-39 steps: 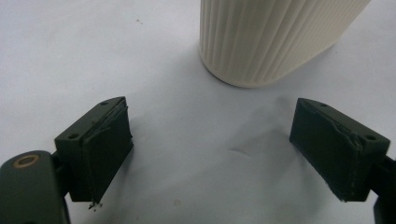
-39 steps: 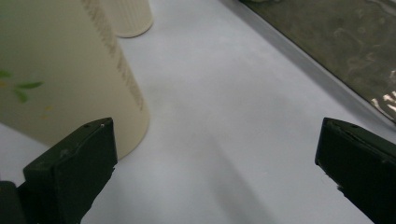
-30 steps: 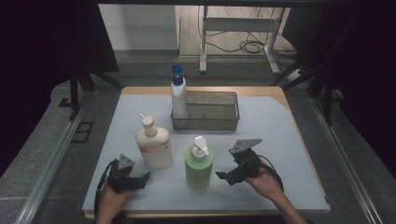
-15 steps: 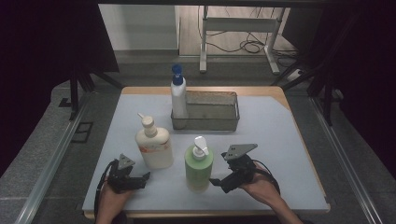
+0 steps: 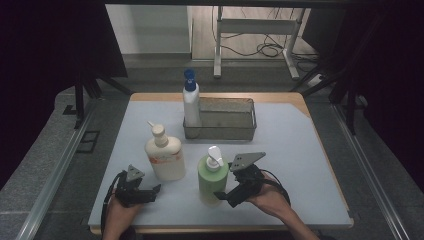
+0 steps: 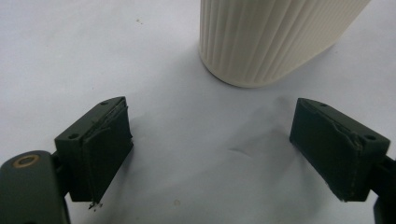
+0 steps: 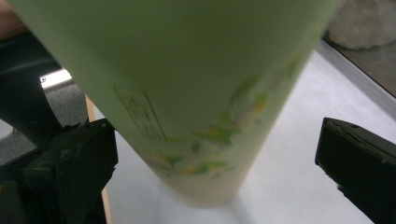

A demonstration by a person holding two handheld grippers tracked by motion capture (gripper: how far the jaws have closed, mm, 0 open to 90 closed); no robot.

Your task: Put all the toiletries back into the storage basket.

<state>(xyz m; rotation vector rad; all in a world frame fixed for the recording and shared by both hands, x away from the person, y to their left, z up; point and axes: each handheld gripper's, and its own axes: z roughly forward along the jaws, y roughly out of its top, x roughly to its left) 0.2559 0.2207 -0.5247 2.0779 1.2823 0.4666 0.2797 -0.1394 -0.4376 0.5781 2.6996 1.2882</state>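
From above, I have my right gripper (image 5: 223, 194) low at the green bottle (image 5: 211, 180), which stands near the bench's (image 5: 300, 150) front edge. Left gripper (image 5: 148, 192) waits by the cream bottle (image 5: 165, 155), jaws apart, free to steady. Right gripper view: jaws spread, flanking the bottle's base for a grasp.

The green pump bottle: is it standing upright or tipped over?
Upright. The green pump bottle stands on its base on the table, pump head on top.
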